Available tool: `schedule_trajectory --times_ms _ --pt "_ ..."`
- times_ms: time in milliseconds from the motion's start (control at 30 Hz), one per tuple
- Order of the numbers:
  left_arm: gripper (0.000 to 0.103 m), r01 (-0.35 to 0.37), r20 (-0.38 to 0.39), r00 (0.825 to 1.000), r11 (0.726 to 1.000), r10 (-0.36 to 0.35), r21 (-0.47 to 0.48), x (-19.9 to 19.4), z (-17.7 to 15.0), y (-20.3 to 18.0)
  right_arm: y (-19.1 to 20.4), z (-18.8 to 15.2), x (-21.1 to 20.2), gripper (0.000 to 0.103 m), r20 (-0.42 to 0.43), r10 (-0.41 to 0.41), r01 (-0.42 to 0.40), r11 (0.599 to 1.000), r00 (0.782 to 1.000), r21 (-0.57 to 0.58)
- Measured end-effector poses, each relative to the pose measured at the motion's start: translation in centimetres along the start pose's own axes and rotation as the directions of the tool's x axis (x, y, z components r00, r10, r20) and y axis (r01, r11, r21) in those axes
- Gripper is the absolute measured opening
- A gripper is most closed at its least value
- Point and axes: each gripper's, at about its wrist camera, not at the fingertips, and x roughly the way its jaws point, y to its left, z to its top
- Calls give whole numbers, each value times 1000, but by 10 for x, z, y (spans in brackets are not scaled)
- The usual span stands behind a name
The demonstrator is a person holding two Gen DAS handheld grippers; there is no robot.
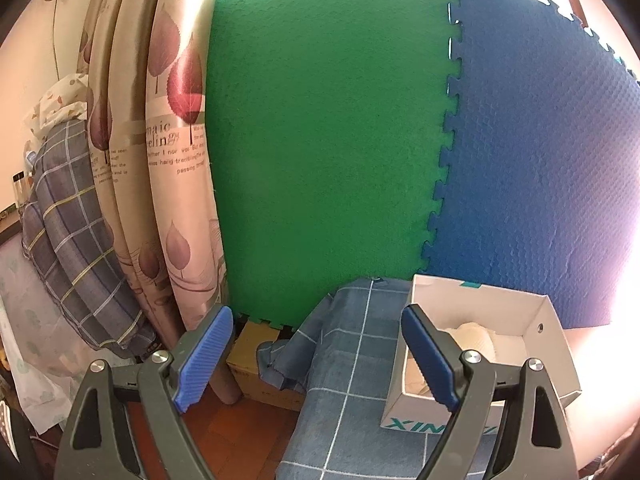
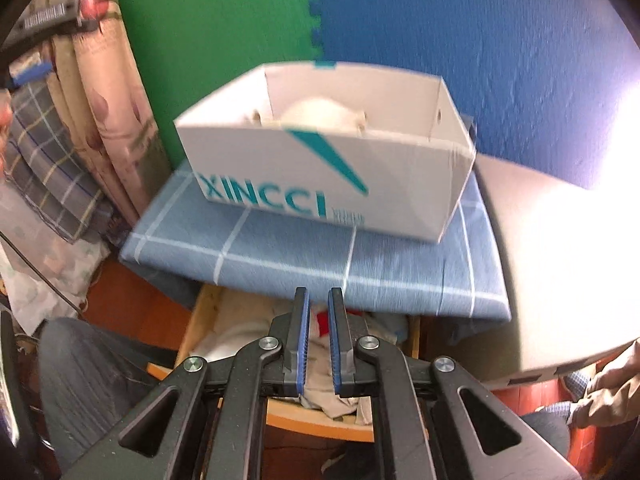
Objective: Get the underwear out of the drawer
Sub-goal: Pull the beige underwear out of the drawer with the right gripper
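An open wooden drawer lies under my right gripper, with white and red clothes in it. The right gripper's blue pads stand almost together, and a beige piece of underwear is pinched between them near their base and hangs over the drawer's front edge. My left gripper is open and empty, held in the air before the green mat. A white XINCCI box with a white cloth inside sits above the drawer on a blue checked cover.
Green and blue foam mats stand behind. Leaf-print curtains and plaid bedding are at the left, a cardboard box on the floor. A white surface lies right of the drawer. The person's knee is at lower left.
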Motion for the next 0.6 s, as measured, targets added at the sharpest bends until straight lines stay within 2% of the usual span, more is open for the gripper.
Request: schedule_trajectory --times_ms 133,200,233,267,300,333,367,533,600 --pt "89 1 -21 1000 1000 -1 -13 2 -15 6 -1 9 -8 8 -3 3 -3 999 1000 -35" --pt "89 -4 -20 1000 1000 4 -4 1 -21 7 -7 5 -1 9 -22 64 -65 997 998 -29" --pt "89 -1 -22 1000 1000 1 -6 1 -24 8 -13 -2 6 13 -34 45 -45 999 998 -24" --pt "89 4 -22 1000 1000 -4 -12 0 -27 9 -17 -7 12 23 -44 29 -29 999 999 -13" --pt "89 8 -22 1000 1000 -8 -15 0 -29 9 -20 -14 22 42 -66 34 -35 999 997 -6" --pt "89 13 -20 1000 1000 -13 -16 0 -31 9 -23 -23 36 57 -107 57 -58 998 993 -5" --pt "89 17 -17 1000 1000 -17 -15 -1 -34 9 -23 -36 54 78 -146 57 -61 998 988 -17" --pt "89 37 -23 999 999 -37 -4 -1 -44 5 -17 -87 122 72 -252 9 -33 996 968 -88" --pt "89 42 -15 999 999 -42 13 -3 -44 2 -19 -98 137 72 -259 5 -27 997 966 -79"
